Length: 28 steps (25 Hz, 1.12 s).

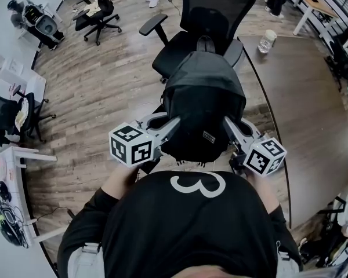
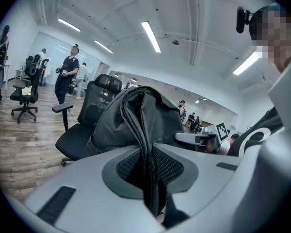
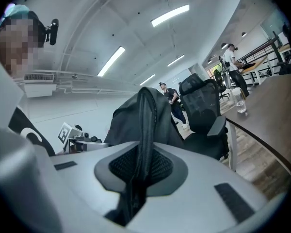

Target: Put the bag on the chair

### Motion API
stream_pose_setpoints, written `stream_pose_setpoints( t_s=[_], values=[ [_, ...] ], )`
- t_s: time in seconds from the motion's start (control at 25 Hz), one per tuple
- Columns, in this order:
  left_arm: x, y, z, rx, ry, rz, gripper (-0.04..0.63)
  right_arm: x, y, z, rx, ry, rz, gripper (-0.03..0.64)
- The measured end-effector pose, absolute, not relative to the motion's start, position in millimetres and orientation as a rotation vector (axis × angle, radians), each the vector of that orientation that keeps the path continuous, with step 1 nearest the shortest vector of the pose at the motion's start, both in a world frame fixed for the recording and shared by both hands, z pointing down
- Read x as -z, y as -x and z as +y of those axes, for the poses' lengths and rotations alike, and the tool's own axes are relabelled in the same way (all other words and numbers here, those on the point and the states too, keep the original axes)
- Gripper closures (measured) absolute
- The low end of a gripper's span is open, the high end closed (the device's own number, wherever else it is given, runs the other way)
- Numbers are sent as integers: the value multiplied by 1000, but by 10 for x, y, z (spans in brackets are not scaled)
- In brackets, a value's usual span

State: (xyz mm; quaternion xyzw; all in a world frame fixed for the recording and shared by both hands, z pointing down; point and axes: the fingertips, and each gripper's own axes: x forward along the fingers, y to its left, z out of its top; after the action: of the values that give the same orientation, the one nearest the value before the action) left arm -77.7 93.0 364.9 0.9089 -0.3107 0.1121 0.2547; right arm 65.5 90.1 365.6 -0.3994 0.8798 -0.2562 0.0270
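A black backpack (image 1: 203, 103) hangs in the air between both grippers, just in front of a black mesh office chair (image 1: 211, 22) whose seat lies beyond and below it. My left gripper (image 1: 169, 129) is shut on the bag's left side fabric (image 2: 148, 144). On the other side my right gripper (image 1: 231, 131) is shut on the bag's right edge (image 3: 143, 144). Each gripper view shows a fold of bag cloth pinched between the pads, with the chair (image 2: 94, 110) (image 3: 203, 108) behind it.
A dark curved table (image 1: 301, 114) runs along the right, holding a clear bottle (image 1: 267, 40). Other office chairs (image 1: 101, 13) stand on the wood floor at the back left, a white desk (image 1: 14, 172) at the left. People stand in the background (image 2: 68, 76).
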Motion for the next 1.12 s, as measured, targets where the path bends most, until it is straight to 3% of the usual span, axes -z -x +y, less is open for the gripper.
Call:
stream_pose_setpoints(
  t_s=[0.56,1.12],
  values=[
    [-3562,220,1135,-252,-2492,-903,529,-3559,-1221,1064,729,1182,2749,565],
    [-3599,90,1117,-260,-2482,-899,529,-3579,-1357,1069,737,1210,2724,565]
  ],
)
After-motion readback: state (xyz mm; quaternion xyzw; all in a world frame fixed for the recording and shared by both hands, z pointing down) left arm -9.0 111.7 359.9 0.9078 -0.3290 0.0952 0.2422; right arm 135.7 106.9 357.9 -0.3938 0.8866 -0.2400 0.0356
